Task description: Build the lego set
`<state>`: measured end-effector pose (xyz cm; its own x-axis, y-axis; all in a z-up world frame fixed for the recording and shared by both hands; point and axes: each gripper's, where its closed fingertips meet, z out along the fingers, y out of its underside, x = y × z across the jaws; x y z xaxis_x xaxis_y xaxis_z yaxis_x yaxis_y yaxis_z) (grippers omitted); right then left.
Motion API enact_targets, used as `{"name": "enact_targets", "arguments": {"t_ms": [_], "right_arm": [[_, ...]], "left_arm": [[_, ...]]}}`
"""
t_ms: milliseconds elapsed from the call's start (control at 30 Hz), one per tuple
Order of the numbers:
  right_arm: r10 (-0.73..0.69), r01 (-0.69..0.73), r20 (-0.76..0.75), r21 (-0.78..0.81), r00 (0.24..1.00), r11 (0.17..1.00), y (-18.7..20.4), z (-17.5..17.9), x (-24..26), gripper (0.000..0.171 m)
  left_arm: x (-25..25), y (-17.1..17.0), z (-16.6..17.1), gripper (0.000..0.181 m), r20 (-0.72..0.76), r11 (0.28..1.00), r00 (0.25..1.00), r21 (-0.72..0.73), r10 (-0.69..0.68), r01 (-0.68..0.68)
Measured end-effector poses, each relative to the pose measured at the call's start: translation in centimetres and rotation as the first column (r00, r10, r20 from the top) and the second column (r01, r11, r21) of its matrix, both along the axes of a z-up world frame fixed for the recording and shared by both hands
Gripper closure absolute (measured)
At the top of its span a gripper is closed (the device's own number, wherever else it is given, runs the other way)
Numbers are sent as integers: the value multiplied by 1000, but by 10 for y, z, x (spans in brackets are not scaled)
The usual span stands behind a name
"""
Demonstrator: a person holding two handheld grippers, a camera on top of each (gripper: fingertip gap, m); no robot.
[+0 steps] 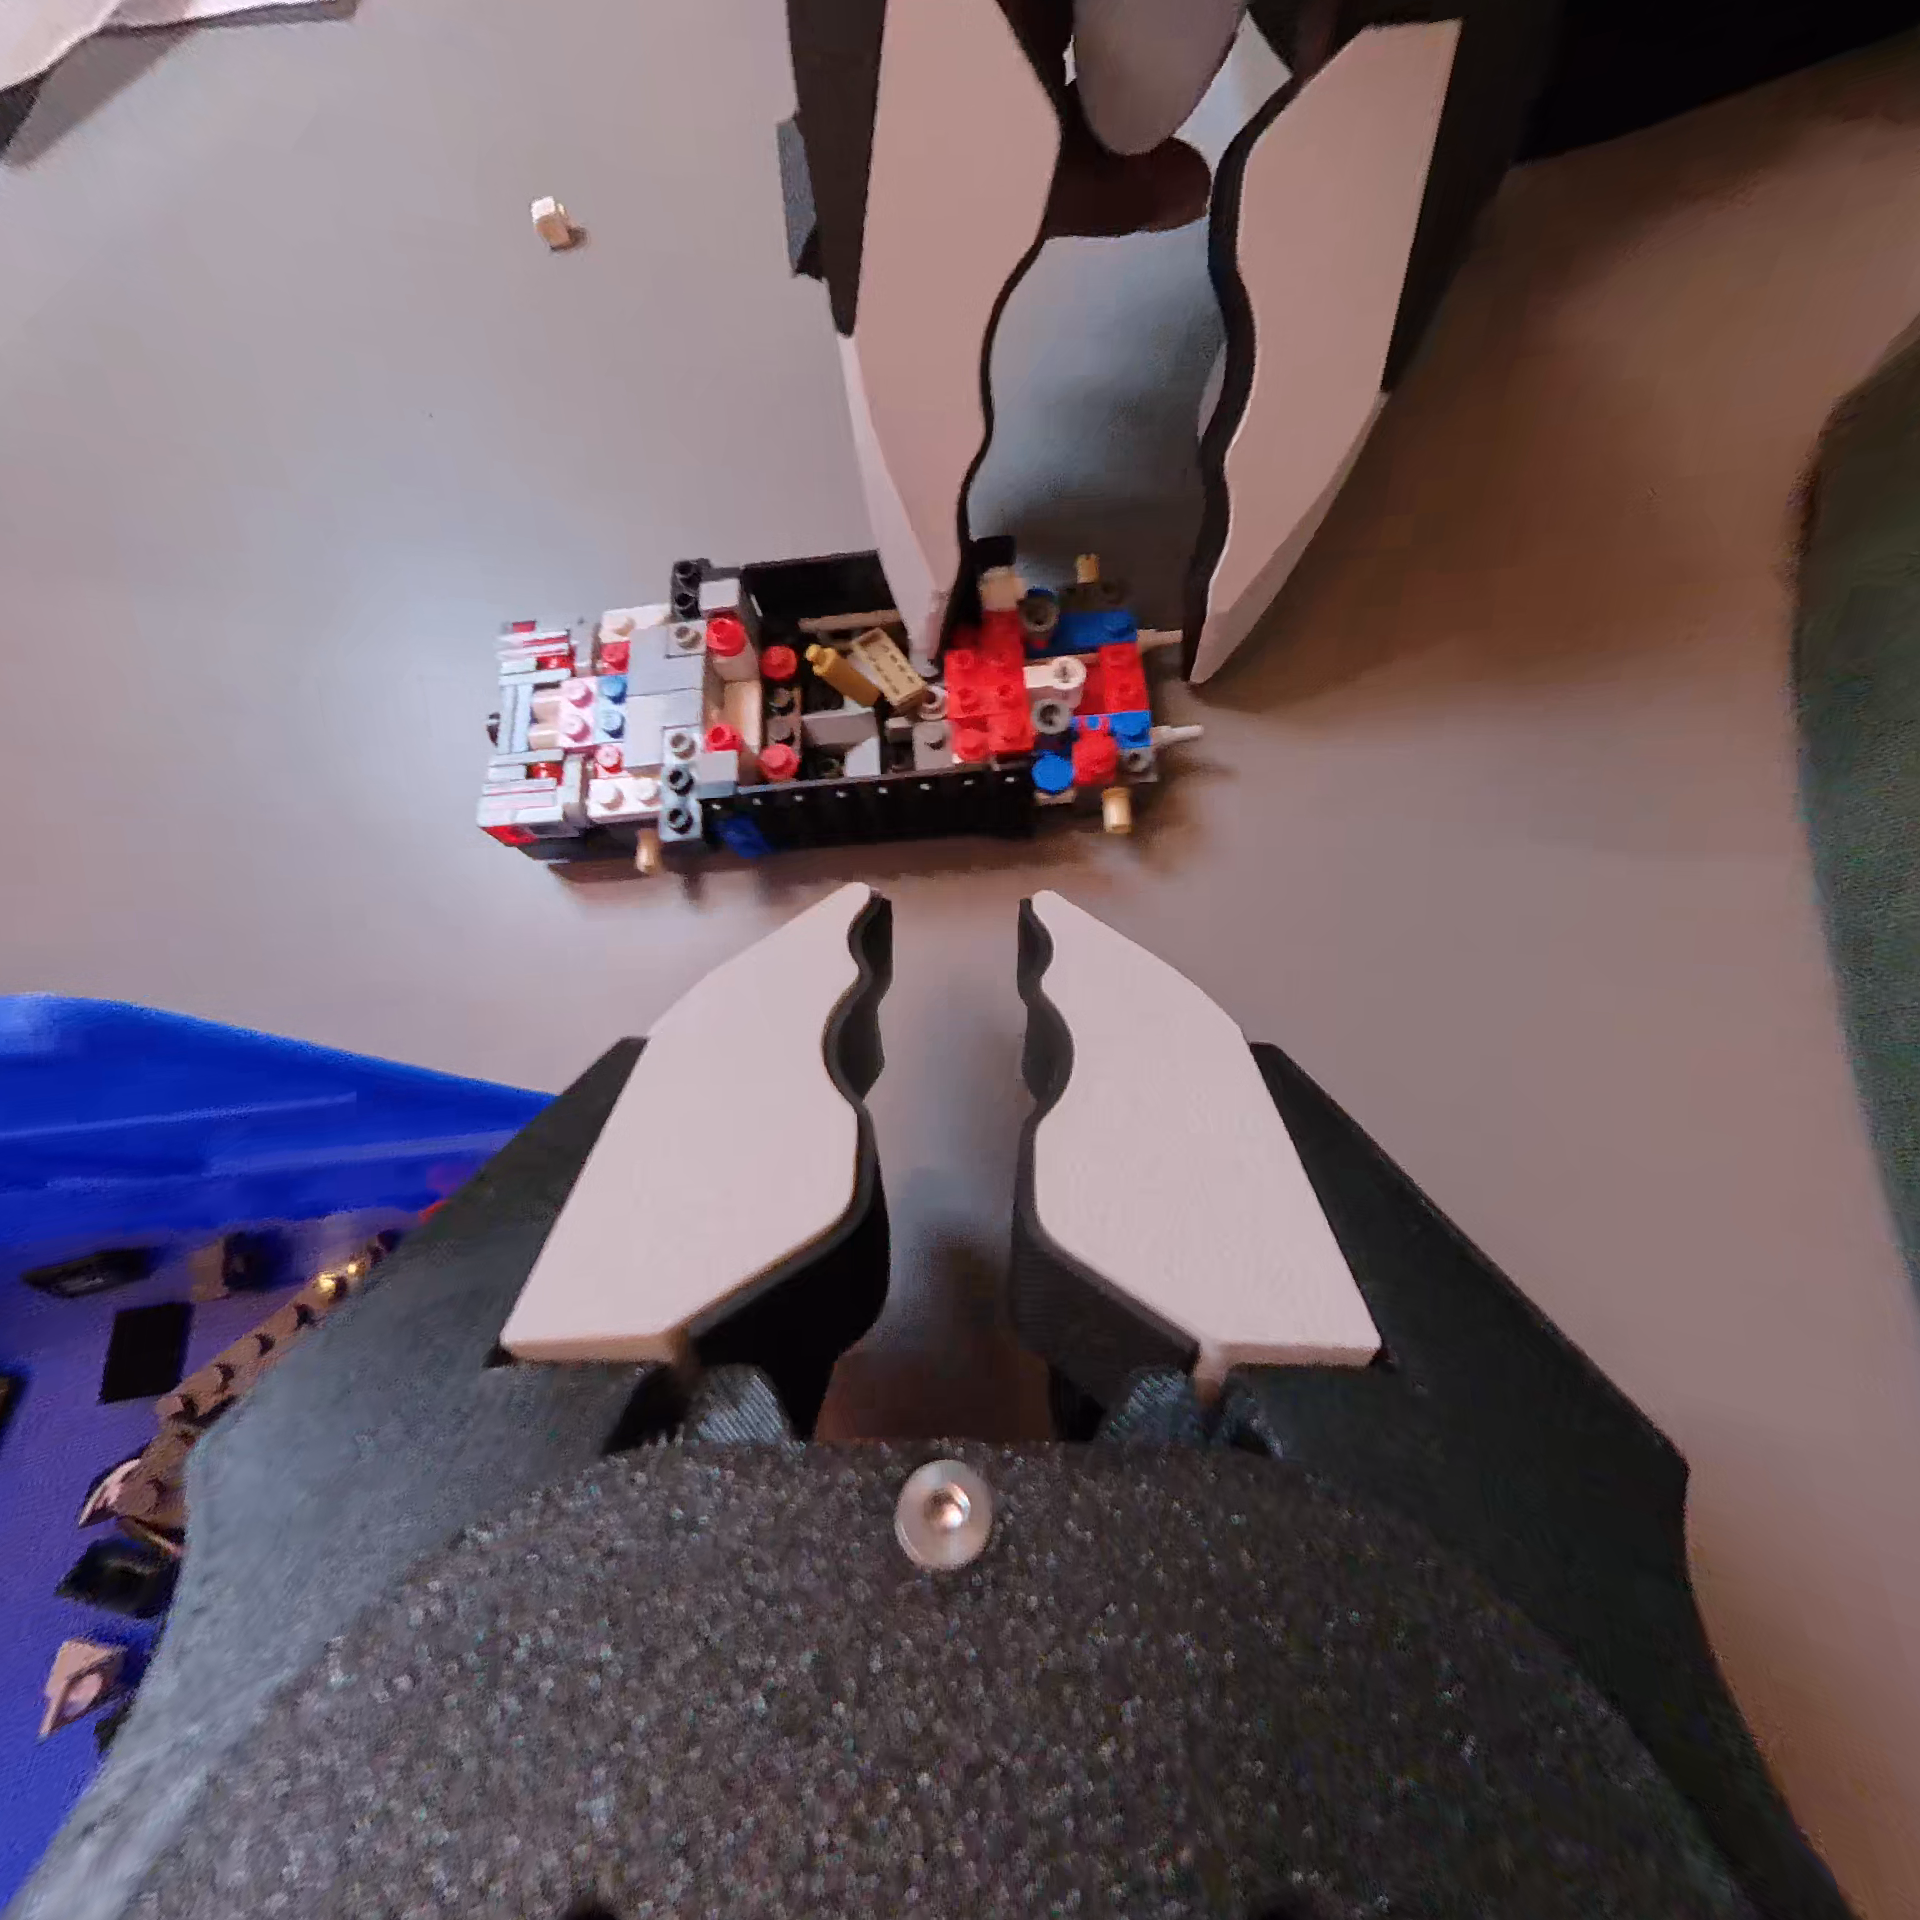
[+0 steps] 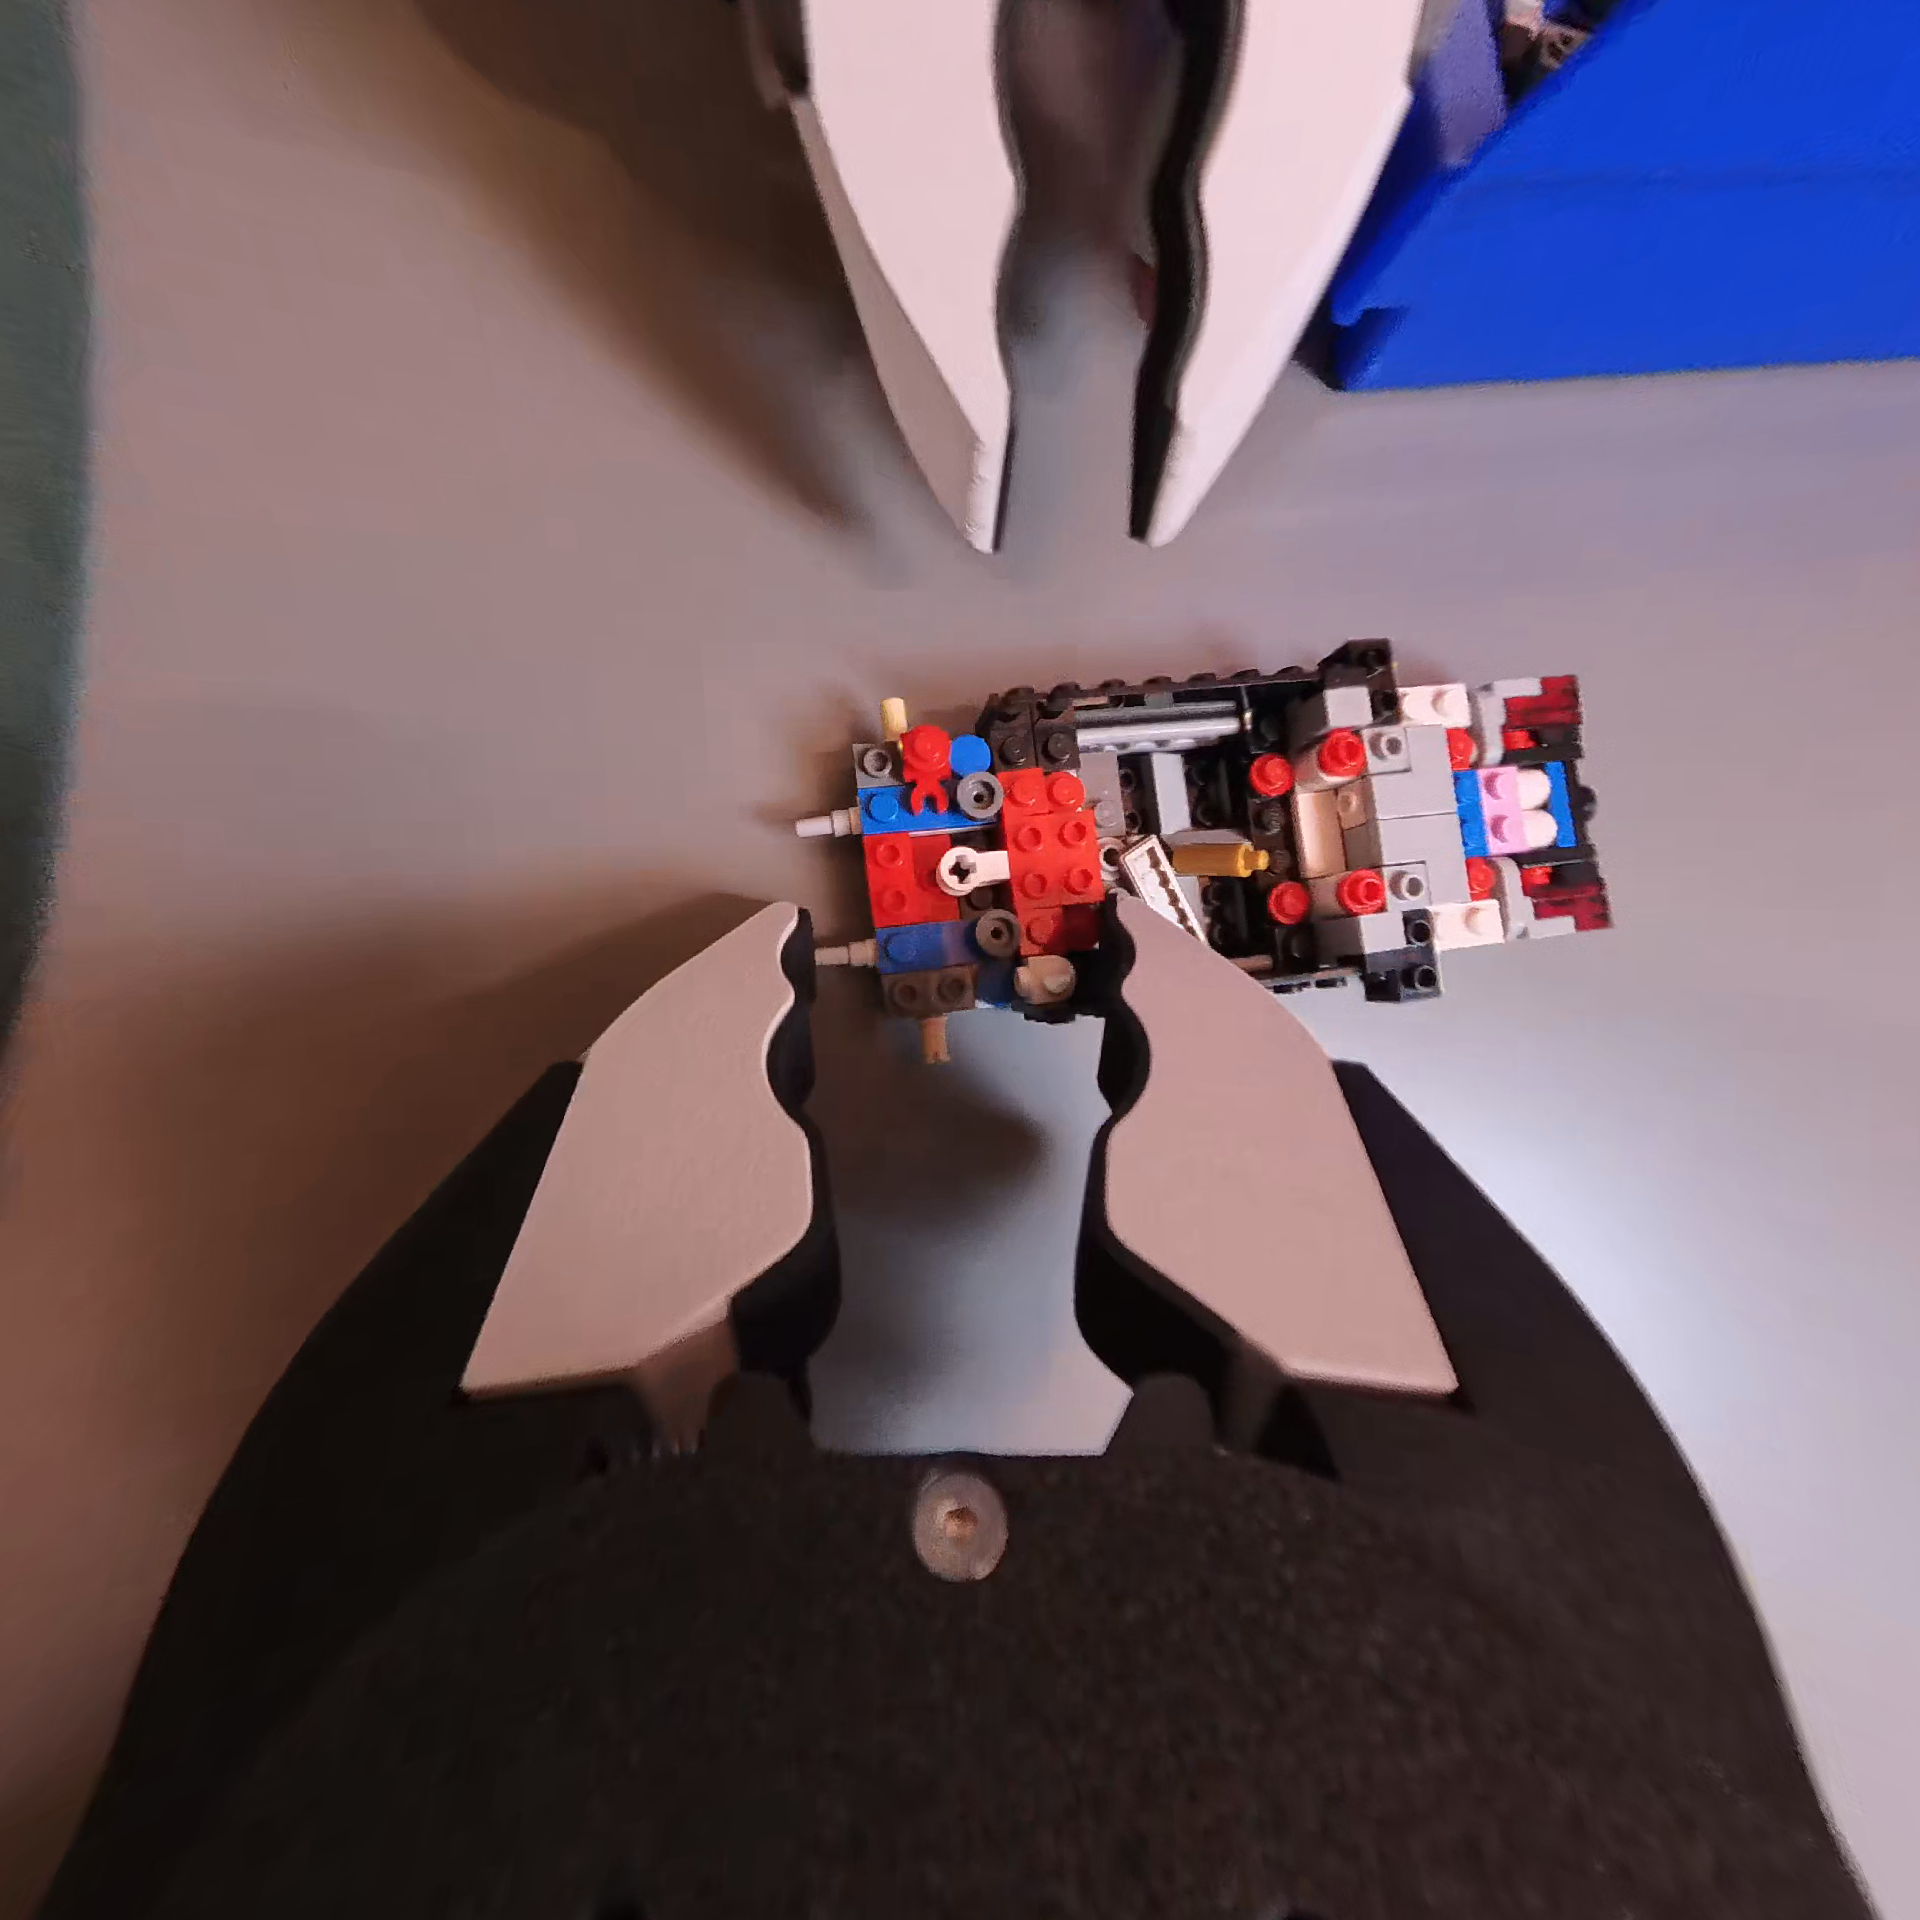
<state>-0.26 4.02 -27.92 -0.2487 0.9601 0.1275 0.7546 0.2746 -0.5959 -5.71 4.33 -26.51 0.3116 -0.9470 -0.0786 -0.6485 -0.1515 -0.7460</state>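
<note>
The partly built lego model (image 1: 831, 717), a long car-like body of black, grey, red and blue bricks, lies on the grey table. It also shows in the right wrist view (image 2: 1226, 831). My right gripper (image 2: 956, 920) is open and low over the model's red and blue end. One fingertip (image 2: 1127, 935) touches the bricks beside the red block, and the other stands just off the end by a white axle pin. The left wrist view shows it coming in from the top (image 1: 1060, 644). My left gripper (image 1: 951, 914) is open a little and empty, just short of the model's black side wall.
A blue bin (image 1: 208, 1143) with several loose dark pieces stands beside my left gripper; it also shows in the right wrist view (image 2: 1662, 208). A small tan piece (image 1: 556, 223) lies alone farther out on the table. A green surface (image 1: 1870, 727) borders the table's edge. My hands' fingertips stand some 7 cm from each other.
</note>
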Motion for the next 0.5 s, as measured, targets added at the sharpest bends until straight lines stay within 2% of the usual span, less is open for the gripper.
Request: {"name": "enact_targets", "arguments": {"t_ms": [67, 200, 367, 500], "right_arm": [[23, -23, -16, -14, 1000, 1000, -6, 1, 0, 123], [28, -33, -59, -84, 998, 996, -13, 6, 2, 118], [-26, -14, -182, -213, 983, 977, -9, 29, 4, 119], [-125, 76, -227, -214, 966, 974, 10, 33, -3, 135]], "left_arm": [[4, -3, -2, 153, 12, 1000, 1000, -6, -18, 18], [13, -7, -3, 151, 28, 999, 999, -11, -44, 44], [15, -8, -2, 152, 35, 999, 998, 3, -52, 52], [18, -7, 3, 156, 47, 998, 998, 32, -50, 48]]}}
